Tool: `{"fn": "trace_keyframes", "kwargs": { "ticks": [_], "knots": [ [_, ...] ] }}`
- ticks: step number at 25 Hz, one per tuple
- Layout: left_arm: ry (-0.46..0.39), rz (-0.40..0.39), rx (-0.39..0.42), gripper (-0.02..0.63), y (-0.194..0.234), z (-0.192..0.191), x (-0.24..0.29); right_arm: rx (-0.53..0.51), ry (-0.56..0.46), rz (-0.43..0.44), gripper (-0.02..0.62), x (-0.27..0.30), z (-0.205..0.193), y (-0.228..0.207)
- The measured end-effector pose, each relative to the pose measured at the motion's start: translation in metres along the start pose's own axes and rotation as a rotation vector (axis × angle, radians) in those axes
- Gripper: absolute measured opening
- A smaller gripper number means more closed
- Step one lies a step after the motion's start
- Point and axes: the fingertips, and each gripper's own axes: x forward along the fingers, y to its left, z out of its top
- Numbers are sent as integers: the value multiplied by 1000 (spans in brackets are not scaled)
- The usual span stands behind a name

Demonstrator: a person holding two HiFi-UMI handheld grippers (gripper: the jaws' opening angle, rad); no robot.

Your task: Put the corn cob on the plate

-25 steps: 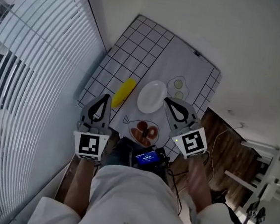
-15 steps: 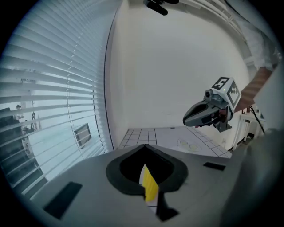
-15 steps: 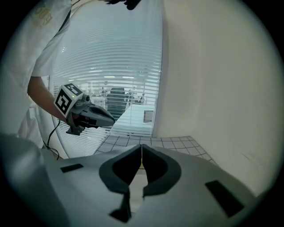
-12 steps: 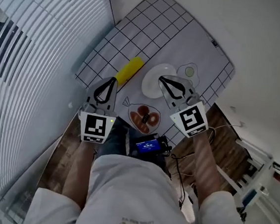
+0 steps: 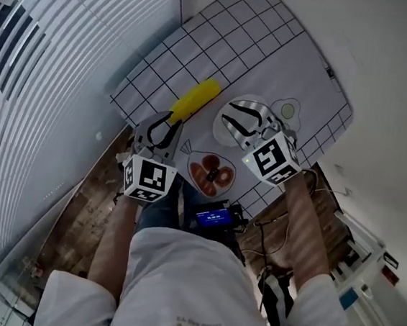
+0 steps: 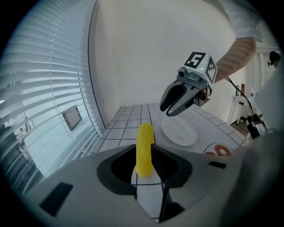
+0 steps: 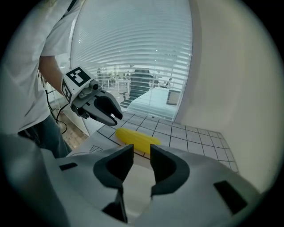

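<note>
A yellow corn cob [image 5: 195, 100] lies on the gridded mat, left of a white plate [image 5: 259, 103]. My left gripper [image 5: 166, 122] sits low at the cob's near end. In the left gripper view the cob [image 6: 144, 148] stands in the gap between the jaws, which have just been opening and do not press on it. My right gripper [image 5: 231, 118] hovers over the plate's near side; its jaws have just been opening too, with nothing between them. From the right gripper view the cob [image 7: 137, 138] lies just beyond the parted jaws [image 7: 141, 150], with the left gripper [image 7: 104, 111] at its left end.
The grey mat [image 5: 274, 43] carries printed pictures: a fried egg [image 5: 287, 111] and a heart-shaped dish of food [image 5: 213, 174]. Window blinds [image 5: 47, 70] run along the left. The table's near edge drops to a wooden floor [image 5: 83, 204]. A small device with a blue screen [image 5: 216, 216] sits at the person's waist.
Both grippers have sunk toward the table and their jaws have parted. The left has come up to the cob's near end; the right has come over the plate.
</note>
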Motion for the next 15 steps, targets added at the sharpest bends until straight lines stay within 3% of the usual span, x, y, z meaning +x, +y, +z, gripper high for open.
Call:
{"fn": "trace_keyframes", "kwargs": {
  "ticks": [9, 15],
  "knots": [
    [46, -43, -88, 195, 1, -16, 27, -132, 78, 131, 184, 41, -12, -8],
    [79, -77, -103, 238, 1, -23, 40, -255, 128, 230, 291, 66, -15, -11]
  ]
}}
